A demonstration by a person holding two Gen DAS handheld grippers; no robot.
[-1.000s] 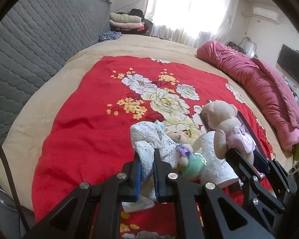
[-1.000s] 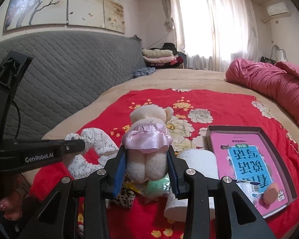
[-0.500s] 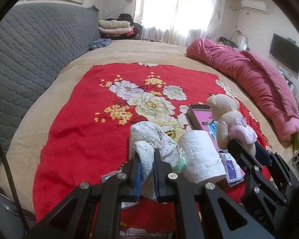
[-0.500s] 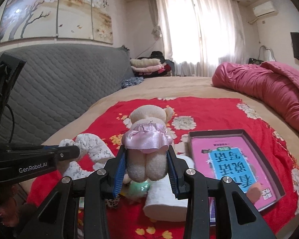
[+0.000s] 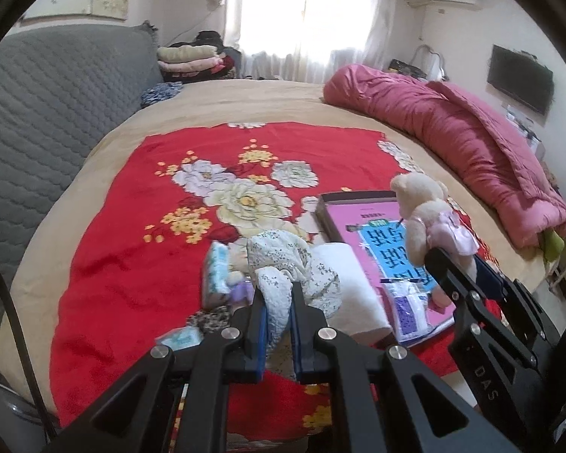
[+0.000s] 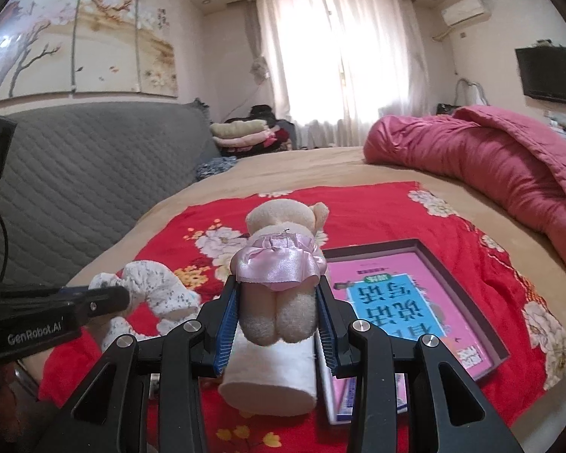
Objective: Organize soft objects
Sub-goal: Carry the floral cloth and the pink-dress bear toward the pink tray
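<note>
Honestly both toys look feather-light n squishy: right gripper (image 6: 277,319) is clamped on the cream teddy bear (image 6: 279,283) by its plush legs, satin pink skirt above, centre frame. Left gripper (image 5: 279,330) is pinched shut on the floral fabric doll (image 5: 290,264), limp quilted cotton, lower centre, above the fuzzy red blanket (image 5: 124,249), so prob grab thick bits or they'll slip.

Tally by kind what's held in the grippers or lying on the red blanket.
Plush toys: 2, the teddy bear and a small doll
Floral cloth: 1
White towel roll: 1
Tissue packs: 2
Tray with pink book: 1
Total: 7
</note>
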